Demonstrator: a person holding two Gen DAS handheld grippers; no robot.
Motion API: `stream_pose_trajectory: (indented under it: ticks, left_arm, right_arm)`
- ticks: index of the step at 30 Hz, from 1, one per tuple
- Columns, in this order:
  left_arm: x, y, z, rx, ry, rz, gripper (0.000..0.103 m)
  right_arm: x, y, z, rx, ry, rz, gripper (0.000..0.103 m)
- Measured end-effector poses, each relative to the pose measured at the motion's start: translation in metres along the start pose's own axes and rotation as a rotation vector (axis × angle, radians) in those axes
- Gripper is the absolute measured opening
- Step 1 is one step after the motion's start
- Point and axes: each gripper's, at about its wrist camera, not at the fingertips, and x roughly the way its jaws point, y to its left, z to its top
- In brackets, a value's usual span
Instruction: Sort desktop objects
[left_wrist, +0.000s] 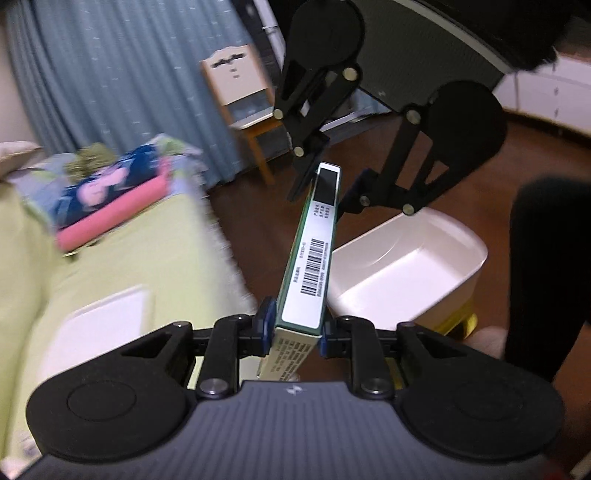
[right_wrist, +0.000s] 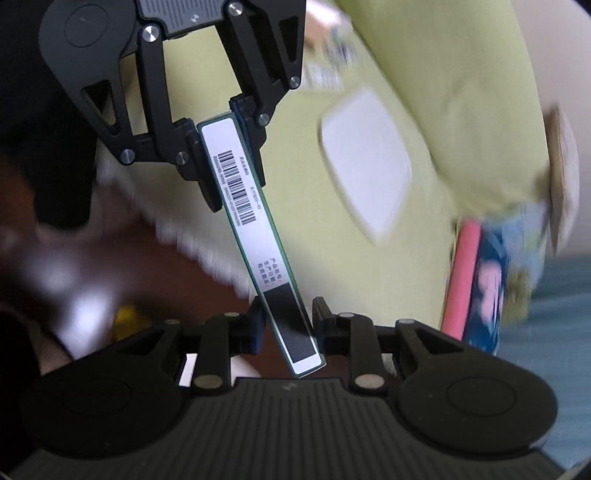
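Observation:
A long flat box (left_wrist: 312, 251) with a green edge and a white barcode label is held in the air between my two grippers. My left gripper (left_wrist: 293, 328) is shut on its near end; it also shows at the top of the right wrist view (right_wrist: 225, 147). My right gripper (right_wrist: 290, 325) has its fingers around the box's other end (right_wrist: 295, 339) with small gaps on both sides; it also shows in the left wrist view (left_wrist: 325, 181). The box (right_wrist: 243, 206) spans both views.
An empty white bin (left_wrist: 406, 266) stands on the dark wood floor below the box. A yellow-green cloth surface (left_wrist: 110, 266) carries a white flat pad (left_wrist: 99, 325) and a pink and blue bundle (left_wrist: 110, 199). A chair (left_wrist: 243, 103) stands by blue curtains. A person's dark leg (left_wrist: 546, 266) is at the right.

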Motion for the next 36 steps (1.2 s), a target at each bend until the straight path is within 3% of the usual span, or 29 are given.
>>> stream_pose_trajectory:
  ticks: [4, 9, 16, 24, 27, 31, 33, 36]
  left_arm:
    - [0.061, -0.046, 0.03, 0.035, 0.008, -0.065, 0.027]
    - [0.159, -0.088, 0.03, 0.043, 0.059, -0.078, 0.026]
    - [0.274, -0.121, 0.009, -0.046, 0.257, -0.103, 0.026]
    - [0.329, -0.121, -0.016, -0.137, 0.444, -0.08, 0.029]
    - [0.348, -0.107, -0.017, -0.17, 0.475, -0.087, 0.037]
    - [0.36, -0.102, -0.024, -0.211, 0.503, -0.095, 0.039]
    - [0.362, -0.099, -0.028, -0.229, 0.512, -0.097, 0.051]
    - [0.361, -0.1, -0.029, -0.23, 0.515, -0.108, 0.056]
  right_arm:
    - [0.004, 0.014, -0.08, 0.054, 0.076, 0.035, 0.023]
    - [0.051, 0.037, -0.163, 0.044, 0.126, 0.089, 0.023]
    - [0.152, 0.077, -0.242, 0.015, 0.116, 0.218, 0.023]
    - [0.212, 0.097, -0.259, -0.019, 0.045, 0.325, 0.023]
    - [0.225, 0.095, -0.256, -0.023, 0.021, 0.339, 0.023]
    - [0.231, 0.097, -0.255, -0.02, 0.003, 0.355, 0.023]
    - [0.234, 0.099, -0.255, -0.015, -0.003, 0.355, 0.024]
    - [0.237, 0.101, -0.257, 0.002, -0.007, 0.344, 0.024]
